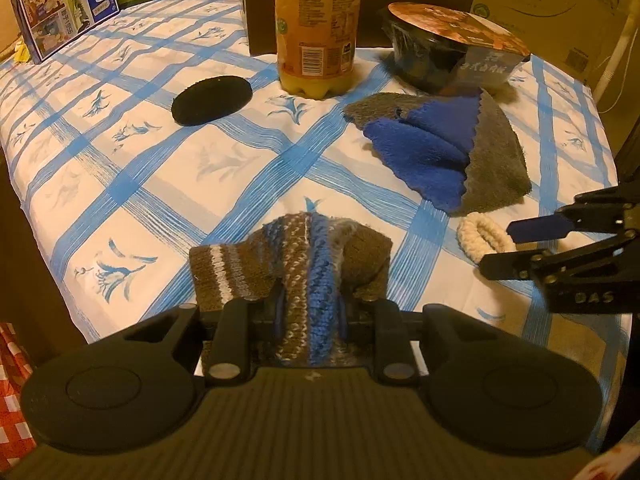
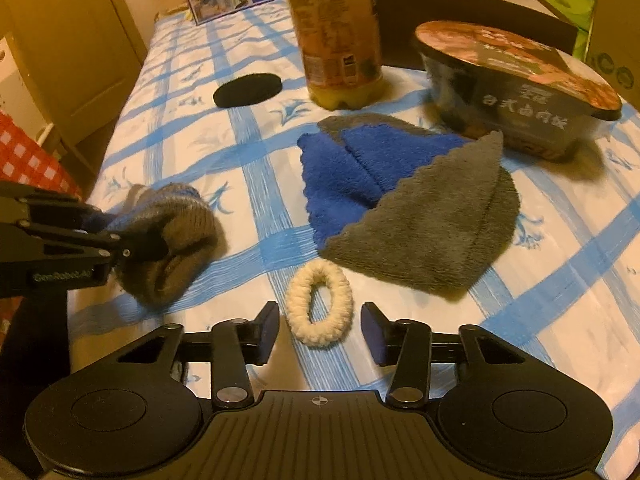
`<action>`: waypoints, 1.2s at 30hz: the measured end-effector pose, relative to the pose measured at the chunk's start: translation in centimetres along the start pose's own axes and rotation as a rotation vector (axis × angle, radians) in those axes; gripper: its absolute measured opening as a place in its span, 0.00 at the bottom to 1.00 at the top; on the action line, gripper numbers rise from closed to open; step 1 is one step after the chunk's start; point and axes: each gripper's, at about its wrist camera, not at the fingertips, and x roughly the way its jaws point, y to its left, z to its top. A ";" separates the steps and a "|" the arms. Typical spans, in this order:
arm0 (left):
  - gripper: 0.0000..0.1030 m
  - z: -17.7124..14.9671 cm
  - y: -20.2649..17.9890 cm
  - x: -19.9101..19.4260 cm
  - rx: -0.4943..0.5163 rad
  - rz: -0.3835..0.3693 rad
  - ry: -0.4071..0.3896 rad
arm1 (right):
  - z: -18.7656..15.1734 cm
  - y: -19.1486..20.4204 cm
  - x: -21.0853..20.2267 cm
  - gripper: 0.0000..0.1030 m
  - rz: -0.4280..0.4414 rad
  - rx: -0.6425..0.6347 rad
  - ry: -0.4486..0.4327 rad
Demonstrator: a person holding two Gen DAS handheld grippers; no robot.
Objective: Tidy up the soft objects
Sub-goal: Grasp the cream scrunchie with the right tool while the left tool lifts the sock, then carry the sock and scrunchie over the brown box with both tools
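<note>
My left gripper (image 1: 308, 308) is shut on a brown, blue and white striped knitted sock (image 1: 296, 256), which also shows in the right wrist view (image 2: 172, 232) just above the tablecloth. My right gripper (image 2: 320, 330) is open, its pads either side of a cream scrunchie (image 2: 319, 302) lying on the cloth; the scrunchie also shows in the left wrist view (image 1: 484, 236). A blue cloth (image 2: 344, 176) lies on a grey cloth (image 2: 436, 232) behind the scrunchie. A black round pad (image 2: 247, 90) lies further back.
A yellow juice bottle (image 2: 340, 40) and a black instant-meal bowl (image 2: 516, 92) stand behind the cloths. A milk carton box (image 1: 68, 8) stands at the far left corner. The blue-checked tablecloth (image 2: 192, 140) ends at the left edge beside a wooden cabinet (image 2: 68, 40).
</note>
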 end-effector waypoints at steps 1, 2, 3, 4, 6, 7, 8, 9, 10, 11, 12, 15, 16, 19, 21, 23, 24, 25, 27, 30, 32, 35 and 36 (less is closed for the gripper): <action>0.21 0.0 0.0 0.0 0.000 0.001 0.000 | 0.0 0.1 0.2 0.36 -0.003 -0.007 0.000; 0.21 0.0 0.0 0.0 -0.001 0.001 0.001 | 0.0 0.2 0.5 0.35 -0.013 -0.015 0.005; 0.21 0.0 0.0 0.0 -0.001 0.001 0.001 | -0.1 0.3 0.5 0.33 -0.018 -0.023 0.002; 0.21 0.0 0.0 0.0 0.000 0.002 0.001 | -0.1 0.3 0.5 0.30 -0.020 -0.033 -0.004; 0.21 0.0 0.0 0.0 -0.001 0.002 0.002 | -0.2 0.4 0.4 0.24 -0.024 -0.051 -0.007; 0.21 0.0 0.0 0.0 -0.001 0.002 0.003 | -0.3 0.4 0.3 0.22 -0.025 -0.056 -0.007; 0.21 0.0 0.0 0.0 -0.001 0.002 0.002 | -0.3 0.4 0.3 0.21 -0.023 -0.058 -0.007; 0.21 0.1 0.1 0.0 -0.001 0.003 0.002 | -0.4 0.3 0.2 0.20 -0.022 -0.059 -0.007; 0.21 0.1 0.1 0.0 0.000 0.003 0.002 | -0.4 0.3 0.1 0.19 -0.021 -0.058 -0.007; 0.21 0.1 0.1 0.0 0.001 0.004 0.001 | -0.4 0.3 0.0 0.19 -0.019 -0.058 -0.008; 0.21 0.1 0.1 0.0 0.002 0.004 0.000 | -0.4 0.2 -0.2 0.19 -0.017 -0.056 -0.011; 0.21 0.1 0.0 -0.3 0.005 0.007 -0.004 | -0.4 -0.2 -0.9 0.19 -0.005 -0.039 -0.022; 0.21 0.1 0.0 -0.4 0.006 0.008 -0.007 | -0.4 -0.3 -1.2 0.19 0.000 -0.031 -0.027; 0.21 0.4 0.0 -1.0 0.012 0.010 -0.020 | -0.1 -1.0 -2.3 0.19 0.015 0.002 -0.047; 0.21 0.6 0.1 -1.4 0.016 0.015 -0.031 | 0.2 -1.4 -3.0 0.19 0.027 0.027 -0.061; 0.21 0.9 0.4 -1.9 0.018 0.019 -0.045 | 0.5 -1.9 -3.7 0.19 0.035 0.049 -0.077; 0.21 1.1 0.6 -2.2 0.018 0.023 -0.053 | 0.6 -2.1 -4.0 0.19 0.037 0.059 -0.083; 0.21 1.4 0.8 -2.4 0.018 0.028 -0.059 | 0.8 -2.4 -4.4 0.19 0.040 0.070 -0.090; 0.21 1.8 1.2 -2.8 0.023 0.040 -0.074 | 1.1 -2.9 -4.9 0.19 0.040 0.088 -0.101; 0.21 2.7 2.0 -3.3 0.025 0.056 -0.095 | 1.7 -4.0 -5.7 0.19 0.032 0.114 -0.123; 0.21 3.3 2.6 -3.6 0.021 0.062 -0.109 | 2.1 -4.9 -6.3 0.19 0.025 0.130 -0.139; 0.21 4.4 3.6 -4.0 0.020 0.078 -0.135 | 2.9 -6.2 -7.1 0.19 0.011 0.148 -0.165; 0.21 4.7 4.0 -4.1 0.018 0.081 -0.143 | 3.1 -6.6 -7.4 0.19 0.006 0.153 -0.175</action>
